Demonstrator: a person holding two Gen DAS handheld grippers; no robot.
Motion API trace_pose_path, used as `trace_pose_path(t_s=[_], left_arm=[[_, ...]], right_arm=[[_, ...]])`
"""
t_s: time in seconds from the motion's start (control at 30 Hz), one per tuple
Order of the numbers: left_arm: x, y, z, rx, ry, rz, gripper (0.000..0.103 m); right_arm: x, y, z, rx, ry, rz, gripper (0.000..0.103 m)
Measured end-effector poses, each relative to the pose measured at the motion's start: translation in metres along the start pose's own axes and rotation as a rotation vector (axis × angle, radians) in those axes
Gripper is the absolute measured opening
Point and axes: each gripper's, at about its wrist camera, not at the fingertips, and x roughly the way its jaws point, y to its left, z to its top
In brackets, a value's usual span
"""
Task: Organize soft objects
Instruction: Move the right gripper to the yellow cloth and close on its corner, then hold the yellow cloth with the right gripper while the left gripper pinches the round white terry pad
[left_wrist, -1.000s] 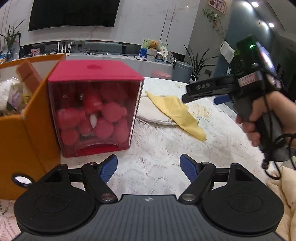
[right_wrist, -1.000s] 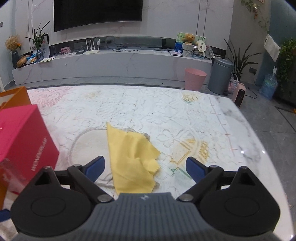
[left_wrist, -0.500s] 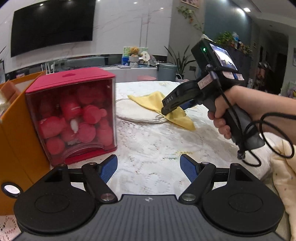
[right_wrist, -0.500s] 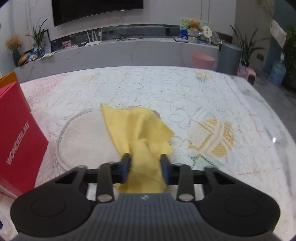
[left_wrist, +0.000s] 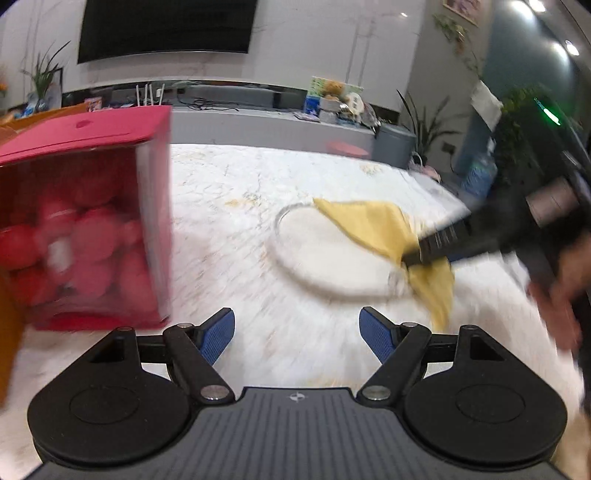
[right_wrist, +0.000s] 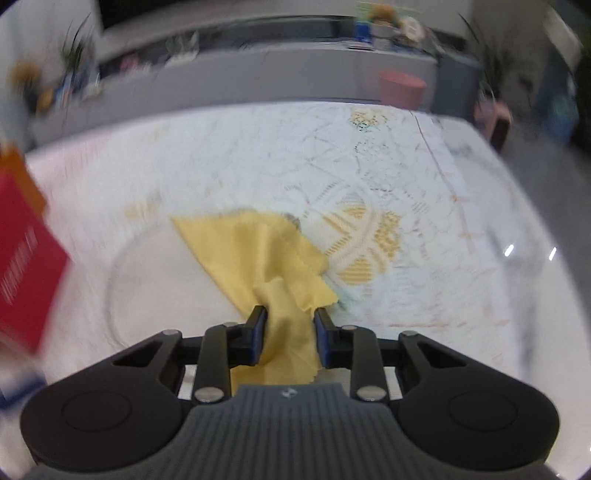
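Observation:
A yellow cloth (right_wrist: 258, 254) lies partly on a round white plate (right_wrist: 147, 280) on the lace-covered table. My right gripper (right_wrist: 290, 332) is shut on the cloth's near end and lifts it off the table; the far part still drapes over the plate. In the left wrist view the same cloth (left_wrist: 373, 225) hangs from the right gripper (left_wrist: 406, 258), with the plate (left_wrist: 321, 251) under it. My left gripper (left_wrist: 297, 334) is open and empty, low over the table in front of the plate.
A red box (left_wrist: 85, 229) with a clear front, full of pink soft balls, stands at the left; it also shows in the right wrist view (right_wrist: 26, 266). An orange box (left_wrist: 7, 332) is beside it. A cream cloth (left_wrist: 569, 435) lies at the far right.
My right gripper closed on the yellow cloth and has begun lifting it. My left gripper swung right, so the plate and cloth now sit ahead of it. Both views are motion-blurred.

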Motion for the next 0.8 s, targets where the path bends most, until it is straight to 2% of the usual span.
trace_pose_path(t_s=[0.2,0.33,0.5,0.53,0.57,0.6,0.7,0.73,0.77,0.8], left_arm=[[0.040,-0.001,0.022,-0.094,0.027,-0.057,0.090],[0.054,-0.013,0.027,-0.004,0.030,-0.021,0.090],[0.056,-0.021,0.023,0.039,0.023,-0.084,0.088],[0.057,-0.026,0.023,0.051,0.021,-0.103,0.083],[0.056,-0.027,0.023,0.060,0.022,-0.126,0.071],[0.055,-0.028,0.023,0.062,0.017,-0.135,0.064],[0.056,-0.028,0.026,0.062,0.011,-0.127,0.044],[0.056,-0.026,0.027,0.053,0.005,-0.109,0.023],[0.057,-0.022,0.029,0.040,0.001,-0.090,0.009],[0.058,-0.018,0.032,0.034,0.004,-0.092,0.008]], right_arm=[[0.002,-0.037,-0.008,0.109,-0.022,0.159,0.027],[0.002,-0.042,-0.012,0.095,-0.040,0.203,0.027],[0.001,-0.042,-0.013,0.108,-0.046,0.205,0.026],[0.001,-0.041,-0.013,0.100,-0.049,0.198,0.026],[0.000,-0.039,-0.014,0.088,-0.051,0.188,0.026],[0.000,-0.037,-0.014,0.079,-0.051,0.179,0.026],[0.001,-0.035,-0.013,0.081,-0.048,0.168,0.027],[0.001,-0.036,-0.013,0.091,-0.048,0.169,0.027],[0.000,-0.037,-0.014,0.102,-0.050,0.172,0.027],[0.000,-0.037,-0.015,0.099,-0.054,0.173,0.027]])
